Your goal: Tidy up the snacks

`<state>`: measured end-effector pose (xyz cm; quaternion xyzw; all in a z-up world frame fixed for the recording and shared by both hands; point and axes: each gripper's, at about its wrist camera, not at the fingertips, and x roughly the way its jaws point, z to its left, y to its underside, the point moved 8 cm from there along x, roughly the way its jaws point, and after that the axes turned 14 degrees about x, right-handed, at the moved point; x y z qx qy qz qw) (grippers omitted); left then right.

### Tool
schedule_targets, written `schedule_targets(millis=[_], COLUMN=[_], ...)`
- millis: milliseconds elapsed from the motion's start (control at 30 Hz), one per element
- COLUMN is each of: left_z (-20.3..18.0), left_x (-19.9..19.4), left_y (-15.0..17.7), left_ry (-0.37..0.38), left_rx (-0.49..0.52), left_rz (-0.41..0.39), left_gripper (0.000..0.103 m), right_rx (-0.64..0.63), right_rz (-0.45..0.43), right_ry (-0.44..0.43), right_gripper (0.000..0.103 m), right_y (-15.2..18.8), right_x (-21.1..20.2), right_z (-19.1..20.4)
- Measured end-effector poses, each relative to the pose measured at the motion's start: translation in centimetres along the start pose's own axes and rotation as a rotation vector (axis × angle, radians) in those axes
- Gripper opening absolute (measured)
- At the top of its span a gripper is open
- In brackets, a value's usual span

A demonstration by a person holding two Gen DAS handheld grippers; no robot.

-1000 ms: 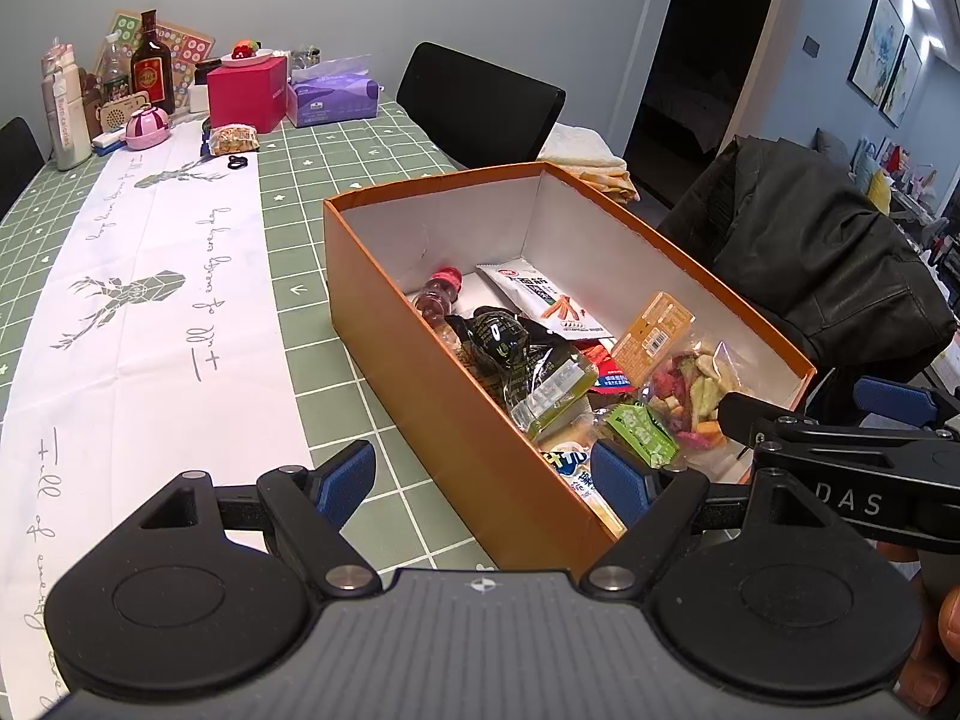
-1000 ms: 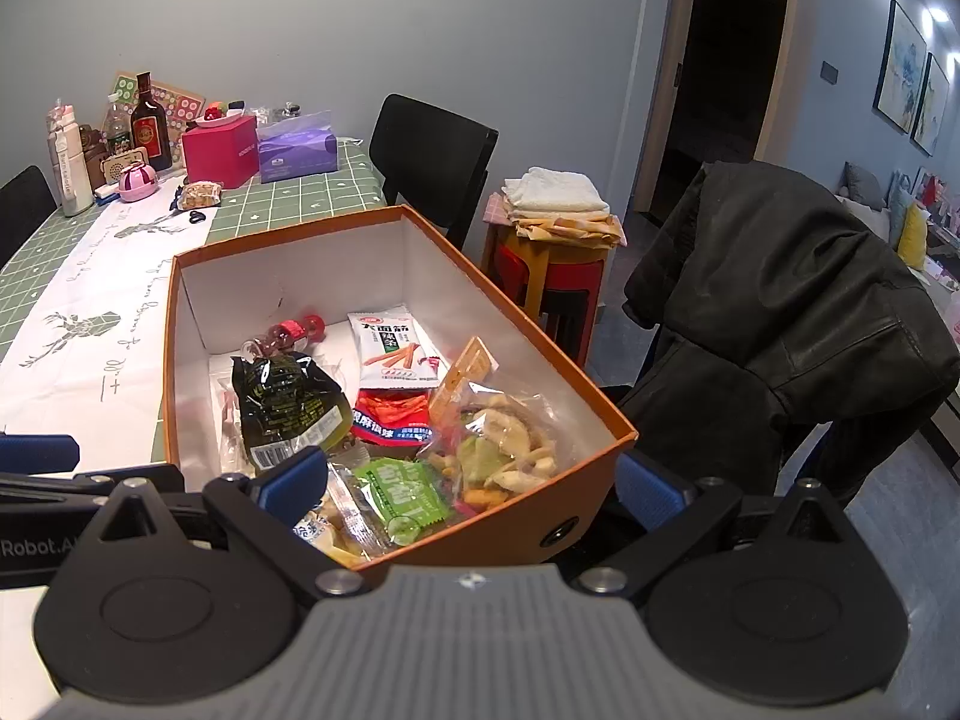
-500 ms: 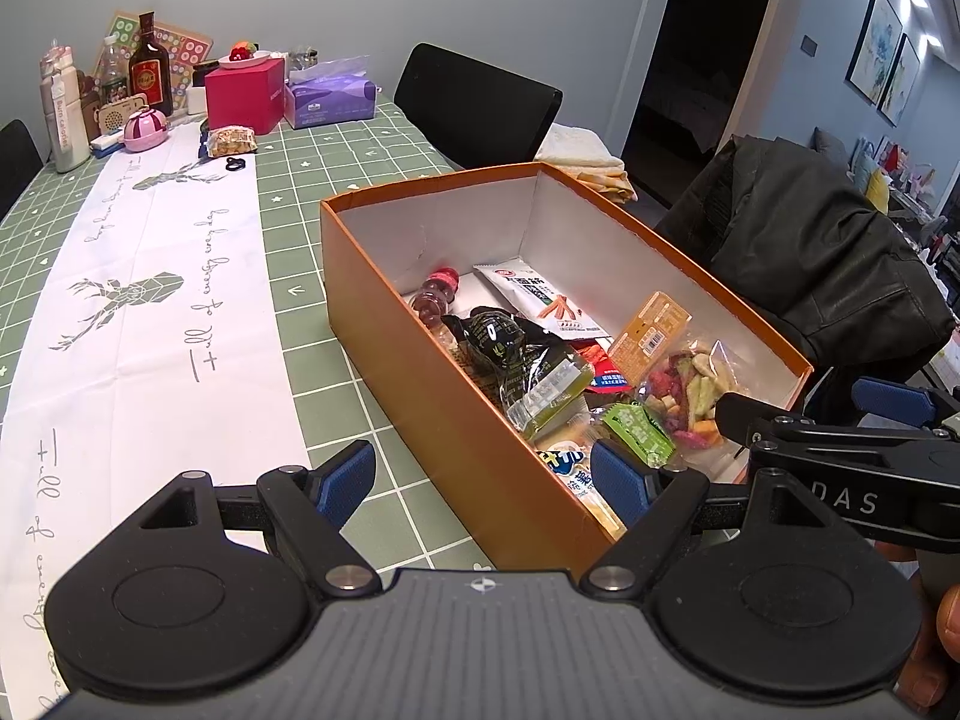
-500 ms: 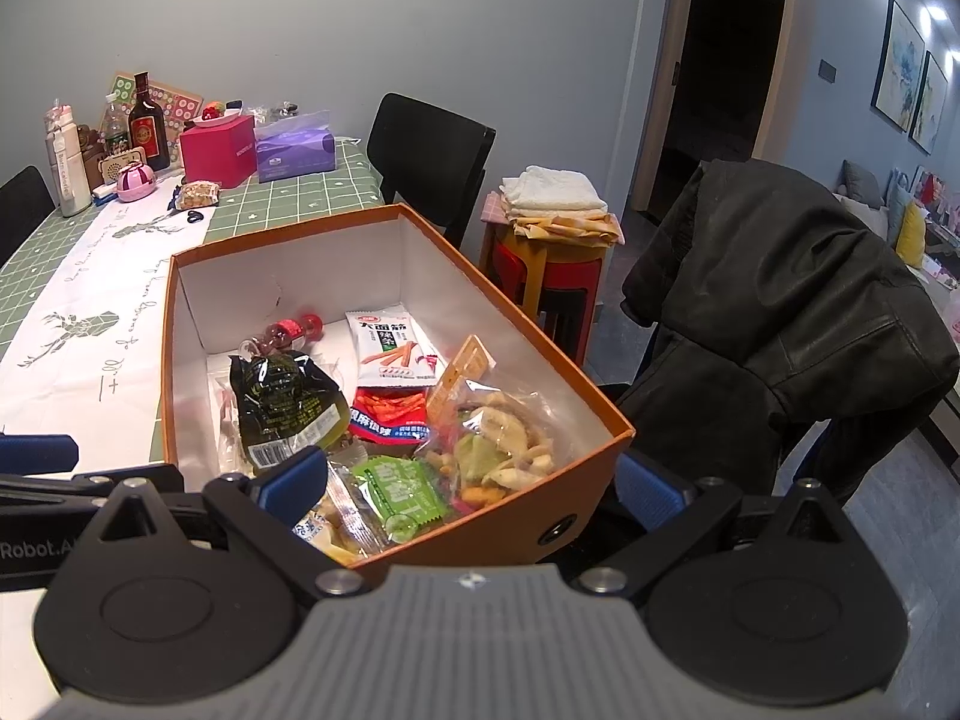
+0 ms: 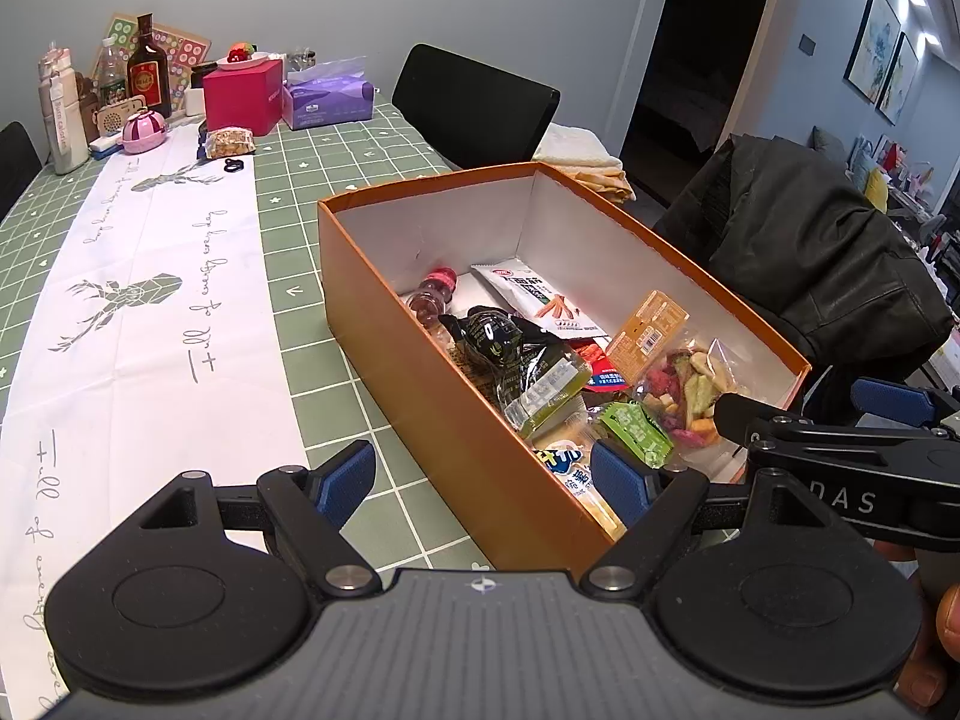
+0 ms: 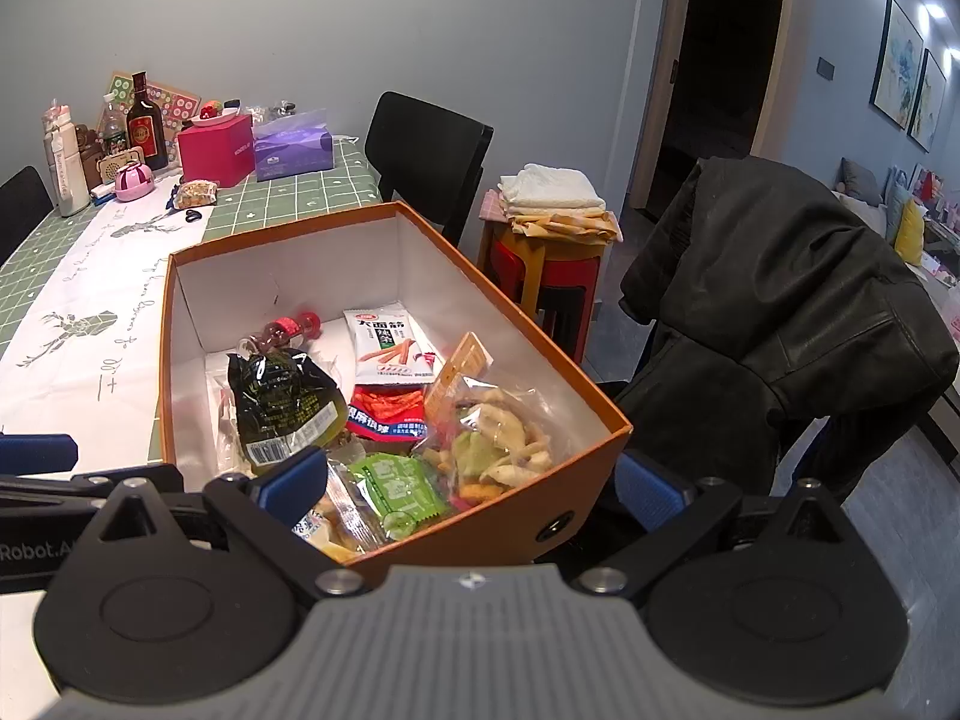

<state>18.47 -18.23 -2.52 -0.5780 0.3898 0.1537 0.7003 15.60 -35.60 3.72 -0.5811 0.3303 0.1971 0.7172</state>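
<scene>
Both sets of jaws stand spread wide with nothing between the pads. The left gripper point(image 5: 483, 480) straddles the near left corner of the orange box point(image 5: 432, 384), one blue pad over green tablecloth, the other over the box's inside. The right gripper point(image 6: 471, 483) straddles the near right corner, one pad above the snacks, the other outside the wall over the floor.

In the left wrist view the box fills the middle and lower right, open-topped on the table point(image 5: 360, 138), its right wall at the table's edge. Snacks crowd its near half; the far end shows bare white floor and walls.

I count, near to far in the right wrist view: one green packet point(image 6: 399, 489), one clear bag of mixed dried chips point(image 6: 498, 438), one dark pouch point(image 6: 279, 402), one red packet point(image 6: 387, 414), one orange card tag point(image 6: 459, 369), one white stick-snack packet point(image 6: 384, 339), one red-capped bottle point(image 6: 288, 330). More wrappers lie under the near pad, too covered to count.

Left of the box, the white deer-print runner point(image 5: 138, 324) lies clear and open. At the upper left, the far end holds one pink box point(image 5: 243, 96), one purple tissue pack point(image 5: 327, 99), one dark bottle point(image 5: 144, 69) and small clutter. One black chair point(image 6: 429, 156) stands beyond; one jacket-draped chair point(image 6: 780, 330) sits right, and one stool point(image 6: 555, 264) carries folded cloths.
</scene>
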Motion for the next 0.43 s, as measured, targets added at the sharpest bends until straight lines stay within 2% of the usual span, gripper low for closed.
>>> schedule_targets(millis=[300,433], left_z=[-0.12,-0.27], left_x=[-0.03,-0.53], left_y=[0.0,-0.14], left_ry=[0.005,0.007], left_rx=[0.001,0.017], left_rz=[-0.005,-0.061], left_gripper=[0.095,0.095], right_rx=[0.0,0.017], right_rz=[0.0,-0.004], right_ry=[0.001,-0.007], right_gripper=[0.1,0.1], right_y=[0.04,0.11], right_x=[-0.03,-0.29], right_z=[-0.04,-0.13])
